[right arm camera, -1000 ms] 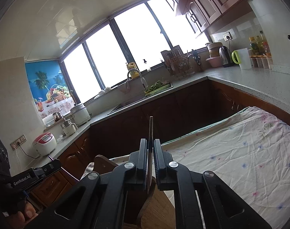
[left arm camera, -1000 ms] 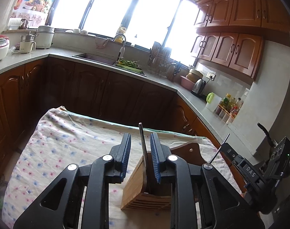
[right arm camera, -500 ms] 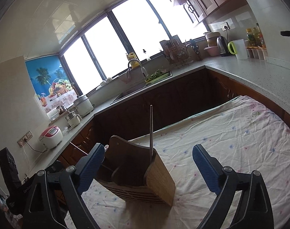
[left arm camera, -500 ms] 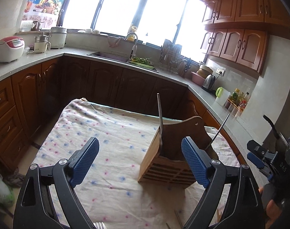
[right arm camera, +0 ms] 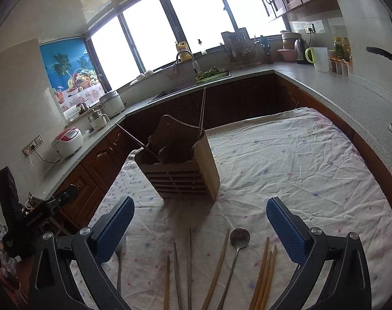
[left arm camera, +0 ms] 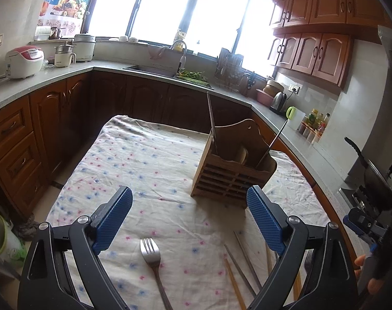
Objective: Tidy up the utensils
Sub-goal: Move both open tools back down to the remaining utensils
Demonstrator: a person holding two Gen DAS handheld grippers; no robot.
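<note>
Risk first: wooden utensil holder (left arm camera: pixel 232 173) stands on a loose, wrinkled floral cloth (left arm camera: pixel 149 160), and two thin metal chopsticks already lean in it, one near-upright at its left end (left arm camera: pixel 212 121), one slanting out at the right (left arm camera: pixel 273 142). A careless drop-in could knock either stick, or a snagged cloth could drag the holder. Utensils on the cloth lie close together, so a wide grab may catch two at once.

Left gripper (left arm camera: pixel 189 221): jaws have just been opening and stand wide apart, nothing between the pads. Fork (left arm camera: pixel 152 255) lies flat just below and between its fingers, tines toward the holder, not touched.

Right gripper (right arm camera: pixel 199 226): jaws have just been opening too, spread wide and empty. Between and below its fingers lie a metal spoon (right arm camera: pixel 238 240), metal chopsticks (right arm camera: pixel 188 258) and wooden chopsticks (right arm camera: pixel 266 263), side by side, untouched. Holder sits beyond both grippers, apart from them.
</note>
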